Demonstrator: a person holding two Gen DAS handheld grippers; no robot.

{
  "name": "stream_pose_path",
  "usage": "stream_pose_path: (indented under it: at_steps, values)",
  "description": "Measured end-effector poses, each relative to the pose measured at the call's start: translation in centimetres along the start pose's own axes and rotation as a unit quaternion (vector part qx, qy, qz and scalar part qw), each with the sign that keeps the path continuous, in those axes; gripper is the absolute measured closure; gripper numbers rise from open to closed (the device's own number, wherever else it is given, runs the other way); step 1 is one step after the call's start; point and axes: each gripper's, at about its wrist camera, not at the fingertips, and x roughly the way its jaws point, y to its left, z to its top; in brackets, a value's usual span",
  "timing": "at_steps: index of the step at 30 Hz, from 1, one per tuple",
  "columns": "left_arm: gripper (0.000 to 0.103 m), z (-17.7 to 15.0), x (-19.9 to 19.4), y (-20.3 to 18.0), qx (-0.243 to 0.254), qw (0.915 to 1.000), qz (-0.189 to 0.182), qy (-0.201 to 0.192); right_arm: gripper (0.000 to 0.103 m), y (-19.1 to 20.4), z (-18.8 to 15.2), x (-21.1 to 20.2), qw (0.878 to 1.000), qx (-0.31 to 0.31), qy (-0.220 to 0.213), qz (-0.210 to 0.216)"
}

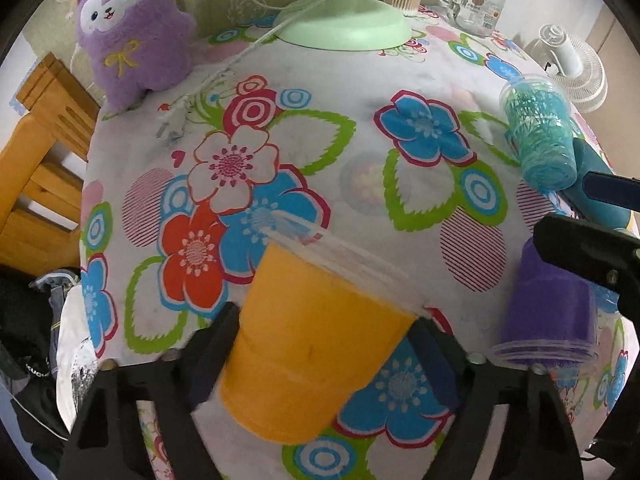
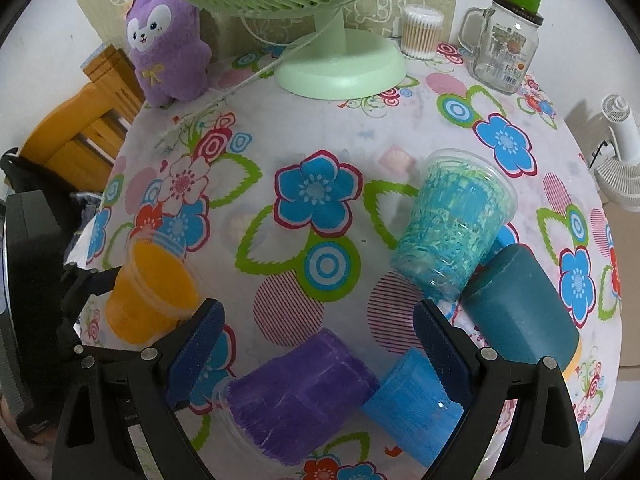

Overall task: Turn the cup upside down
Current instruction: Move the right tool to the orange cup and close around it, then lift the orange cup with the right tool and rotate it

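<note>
My left gripper (image 1: 324, 344) is shut on an orange cup (image 1: 316, 340), held tilted above the flowered tablecloth with its clear rim pointing up and away; it also shows in the right wrist view (image 2: 150, 292). My right gripper (image 2: 316, 344) is open and empty, hovering over a purple cup (image 2: 296, 396) standing upside down and a blue cup (image 2: 416, 404) upside down beside it. A teal speckled cup (image 2: 452, 220) stands upright, a little tilted, farther right.
A dark teal cup (image 2: 524, 304) stands upside down at the right. A green fan base (image 2: 340, 64), a purple plush toy (image 2: 168, 48), a glass jar mug (image 2: 504, 44) and a cotton swab box (image 2: 420, 32) line the back. A wooden chair (image 1: 36, 152) stands left of the table.
</note>
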Motion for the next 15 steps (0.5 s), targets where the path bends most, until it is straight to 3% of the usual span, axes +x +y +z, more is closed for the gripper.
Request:
stream_pose_path:
  at_steps: [2, 15]
  values:
    - [0.039, 0.0, 0.2, -0.1, -0.002, 1.0, -0.006, 0.002, 0.006, -0.1, 0.0, 0.1, 1.0, -0.001, 0.002, -0.002]
    - [0.04, -0.8, -4.0, -1.5, 0.044, 0.9982, 0.009, -0.041, 0.006, 0.2, -1.3, -2.9, 1.0, -0.011, -0.014, 0.001]
